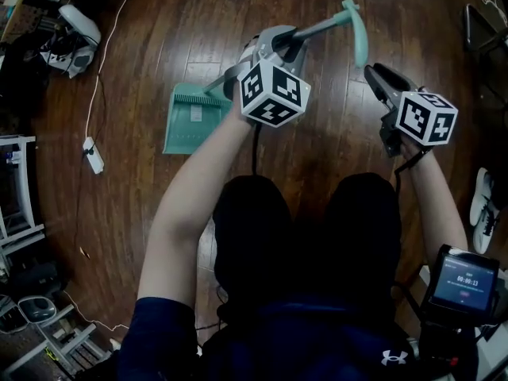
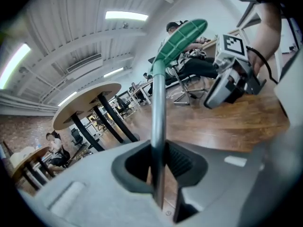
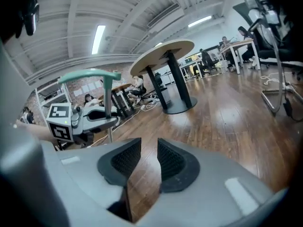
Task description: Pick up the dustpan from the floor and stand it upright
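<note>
The dustpan has a teal pan (image 1: pixel 190 117), a long metal pole (image 1: pixel 317 28) and a teal grip (image 1: pixel 357 30) at the top. My left gripper (image 1: pixel 276 44) is shut on the pole partway up, and the dustpan slants with the pan low at the left. In the left gripper view the pole (image 2: pixel 157 108) runs up between the pads to the green grip (image 2: pixel 182 39). My right gripper (image 1: pixel 375 76) hovers right of the grip, open, with only floor between its pads (image 3: pixel 170 160). Whether the pan touches the floor I cannot tell.
A white power strip (image 1: pixel 94 155) with its cable lies on the wooden floor at the left. White shoes (image 1: pixel 482 209) sit at the right edge. A round table on a dark pedestal (image 3: pixel 165 60) and chair legs (image 3: pixel 279 93) stand ahead.
</note>
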Demonstrator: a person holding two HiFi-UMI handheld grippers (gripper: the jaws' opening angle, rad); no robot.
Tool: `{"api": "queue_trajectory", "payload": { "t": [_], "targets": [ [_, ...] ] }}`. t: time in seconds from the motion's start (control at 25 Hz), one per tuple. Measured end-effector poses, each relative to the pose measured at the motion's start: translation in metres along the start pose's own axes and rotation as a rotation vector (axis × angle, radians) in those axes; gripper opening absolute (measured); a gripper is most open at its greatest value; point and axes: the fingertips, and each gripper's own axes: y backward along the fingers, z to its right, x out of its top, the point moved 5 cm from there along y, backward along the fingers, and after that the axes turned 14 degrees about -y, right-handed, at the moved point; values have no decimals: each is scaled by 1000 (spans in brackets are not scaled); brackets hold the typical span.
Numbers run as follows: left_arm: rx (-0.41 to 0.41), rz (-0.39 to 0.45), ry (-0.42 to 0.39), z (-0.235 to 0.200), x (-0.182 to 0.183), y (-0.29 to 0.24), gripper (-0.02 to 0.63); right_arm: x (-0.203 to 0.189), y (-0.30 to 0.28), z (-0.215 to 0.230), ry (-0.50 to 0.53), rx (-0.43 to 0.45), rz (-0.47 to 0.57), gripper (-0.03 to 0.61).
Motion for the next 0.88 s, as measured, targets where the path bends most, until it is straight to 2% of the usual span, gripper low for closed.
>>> {"api": "queue_trajectory", "payload": {
  "t": [0.2, 0.4, 0.52, 0.72, 0.88],
  "targets": [
    [12, 31, 32, -19, 19, 7, 74, -6, -25, -29, 127, 60, -50, 101],
    [15, 84, 63, -31, 39, 18, 74, -24, -63, -76, 423, 168, -132, 106],
    [20, 118, 83, -39, 47, 29, 74, -28, -92, -104, 578, 181, -167, 169],
    [6, 168, 118, -52, 62, 44, 74, -4, -109, -138, 545, 206, -142, 181],
    [16, 201, 176, -62, 65, 51, 72, 5, -109, -144, 537, 204, -117, 183]
  ]
}}
